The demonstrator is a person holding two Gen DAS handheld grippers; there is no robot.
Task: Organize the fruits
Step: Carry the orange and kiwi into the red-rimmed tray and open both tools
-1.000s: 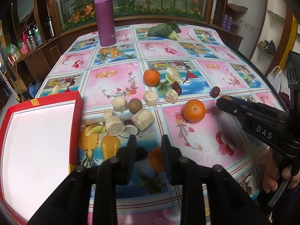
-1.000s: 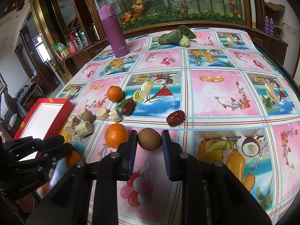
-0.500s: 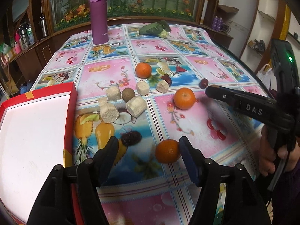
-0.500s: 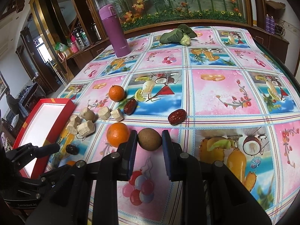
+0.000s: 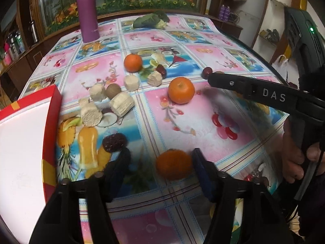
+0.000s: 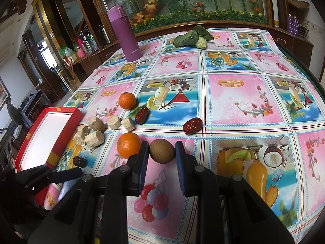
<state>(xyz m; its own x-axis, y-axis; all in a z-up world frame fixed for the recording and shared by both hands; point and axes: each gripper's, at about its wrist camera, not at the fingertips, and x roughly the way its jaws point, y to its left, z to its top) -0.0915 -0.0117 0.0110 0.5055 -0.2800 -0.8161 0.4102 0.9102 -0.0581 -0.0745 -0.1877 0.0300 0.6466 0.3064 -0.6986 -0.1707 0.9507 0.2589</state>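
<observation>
My left gripper [image 5: 161,160] stands open low over the tablecloth, with a blurred orange [image 5: 173,164] lying between its fingers nearer the right one. A dark date [image 5: 113,141] lies just left of them. My right gripper [image 6: 161,155] is shut on a brown round fruit [image 6: 162,150]. A second orange [image 6: 129,147] sits just left of its left finger. A third orange [image 6: 127,101], two red dates [image 6: 142,112] [image 6: 192,126] and several beige cut chunks [image 6: 94,139] lie further out. The red tray [image 5: 51,109] with a white inside is at the left.
A purple flask [image 6: 127,34] and a green leafy vegetable [image 6: 193,36] stand at the table's far side. Another brown round fruit [image 5: 113,90] lies among the chunks. The right gripper's arm [image 5: 254,91] reaches in from the right, held by a hand [image 5: 294,158].
My left gripper's fingers have spread wide apart, and the orange now lies between them on the cloth. The right gripper has kept its hold on the brown fruit and barely moved.
</observation>
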